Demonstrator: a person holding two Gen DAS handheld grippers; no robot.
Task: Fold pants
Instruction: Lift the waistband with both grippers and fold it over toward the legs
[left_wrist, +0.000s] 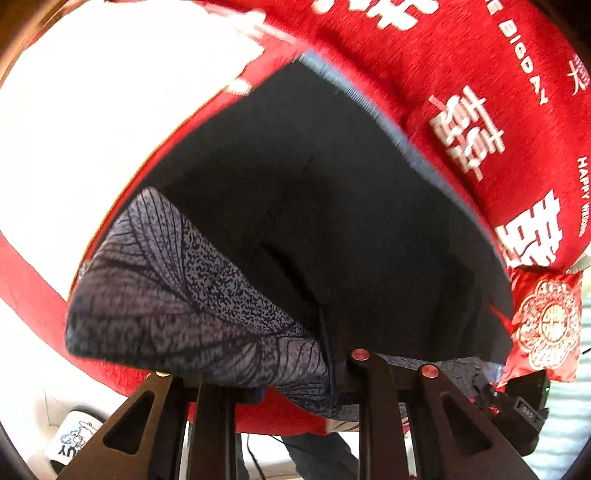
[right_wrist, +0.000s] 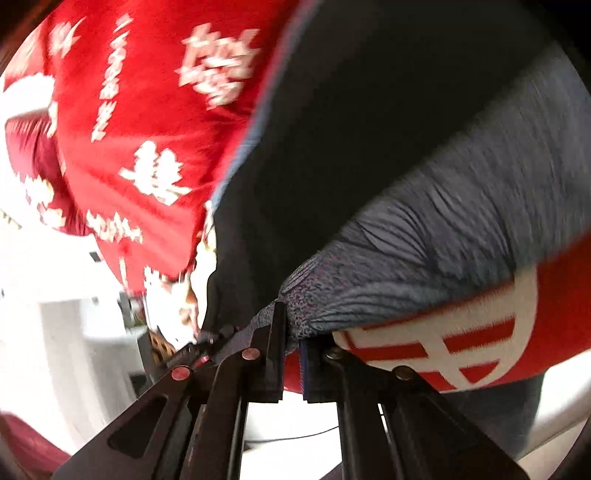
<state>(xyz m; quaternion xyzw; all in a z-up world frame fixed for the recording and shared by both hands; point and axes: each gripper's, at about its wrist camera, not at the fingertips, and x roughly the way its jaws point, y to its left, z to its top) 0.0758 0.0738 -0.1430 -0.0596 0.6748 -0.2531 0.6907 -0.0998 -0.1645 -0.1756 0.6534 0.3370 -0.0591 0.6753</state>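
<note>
Pants (left_wrist: 314, 206) spread dark over the red blanket (left_wrist: 480, 74), big black panel up top w/ a pale blue-grey edge running along its far side. Near end is a grey patterned section (left_wrist: 177, 295), leaf-vein print, folded over & bunched right at the tips of the left gripper (left_wrist: 299, 384). Left jaws: narrow gap, cloth sits across & between the fingertips, looks pinched — grey fabric wraps down past the right-hand finger (left_wrist: 369, 373).

Right wrist view: same pants (right_wrist: 369, 147), blurred. Grey crinkled bit (right_wrist: 424, 251) funnels straight into the right gripper (right_wrist: 291, 350); jaws nearly closed, a thin dark-blue hem edge caught btwn them, fabric gathered at the left finger (right_wrist: 275, 332).

Blanket (right_wrist: 140, 110) carries white Chinese characters & English lettering ("HAPPY WEDDING" readable in left view). Small red satin cushion (left_wrist: 546, 325) w/ a white round emblem lies at the pants' right edge, touching. Bottom left of left view: a white slipper (left_wrist: 70, 439) w/ doodle print on a pale floor. Background bright, washed out.
</note>
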